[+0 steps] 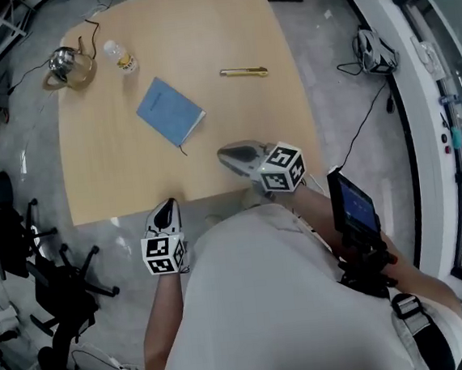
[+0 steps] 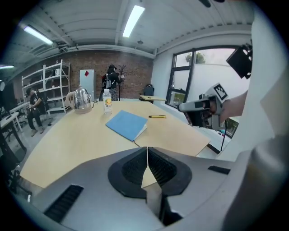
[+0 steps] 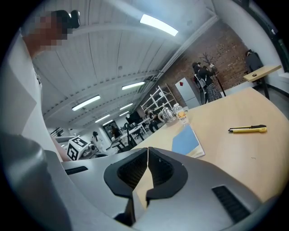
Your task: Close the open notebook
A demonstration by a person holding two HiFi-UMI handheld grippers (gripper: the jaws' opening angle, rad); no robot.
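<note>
head view showed the notebook (image 1: 170,111) lying flat with its blue cover shut over the pages, near the middle of the worktop (image 1: 108,176) and a little toward its left edge. a thin dark ribbon (image 1: 183,150) trailed from the book's near corner. a kettle (image 1: 63,64) and a bottle (image 1: 120,56) stood by the far left corner, and a yellow cutter (image 1: 244,72) lay toward the right edge, all well apart from the book.

the left tongs (image 1: 168,205) hung just off the near edge, their jaws pressed together with nothing between them. the right tongs (image 1: 226,154) hovered over the near edge toward the right corner, likewise shut and empty.

judged from how the book lay, the closing looked done. the risks left were small. a stiff spine could let the cover creep up again, since nothing weighed on it. a careless sweep of either pair of tongs across the near half could catch the ribbon or a corner, dragging the book askew or flipping the cover back. a further press seemed unnecessary unless the cover lifted.
</note>
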